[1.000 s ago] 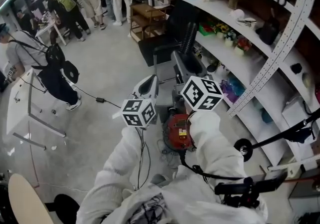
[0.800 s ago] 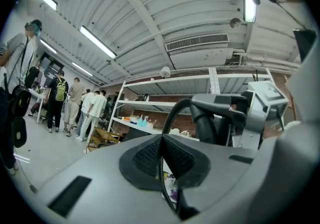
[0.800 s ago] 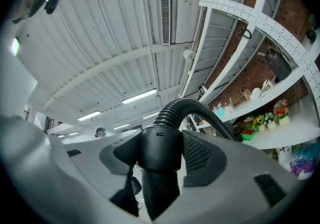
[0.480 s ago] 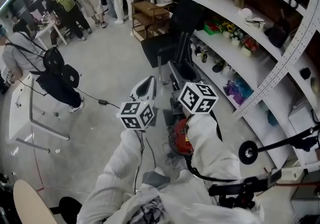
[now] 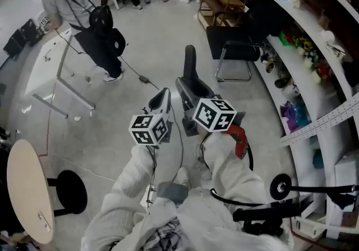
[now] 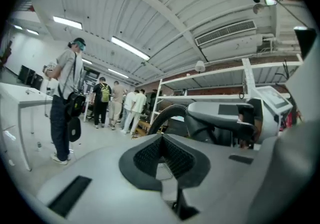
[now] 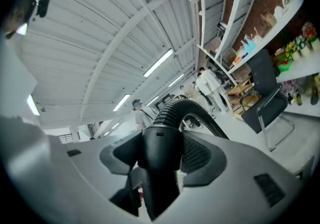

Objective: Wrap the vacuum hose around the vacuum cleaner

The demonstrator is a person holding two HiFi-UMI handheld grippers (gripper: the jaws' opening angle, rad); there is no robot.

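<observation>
Hose (image 7: 182,110) end first: its smooth black cuff sits between my right fingers (image 7: 202,157), which stand wide around it and press on it from both sides. The cuff's long axis runs straight out along the fingers. From there the ribbed length climbs away from me, arches over and drops off to the right. My left fingers (image 6: 142,157) are drawn together at the tips with nothing between them, just beside the right ones on the left, apart from the hose. The vacuum cleaner (image 5: 240,138) lies the other way, low on the floor (image 5: 123,98), close to my body, with its red shell showing only at the edge of my right sleeve. I cannot see where the hose joins it. So the held end points away from the body it must circle. I judge the right hand, the nearer one, has to bring the cuff back and down around that red shell, while the left is free to guide the slack.
</observation>
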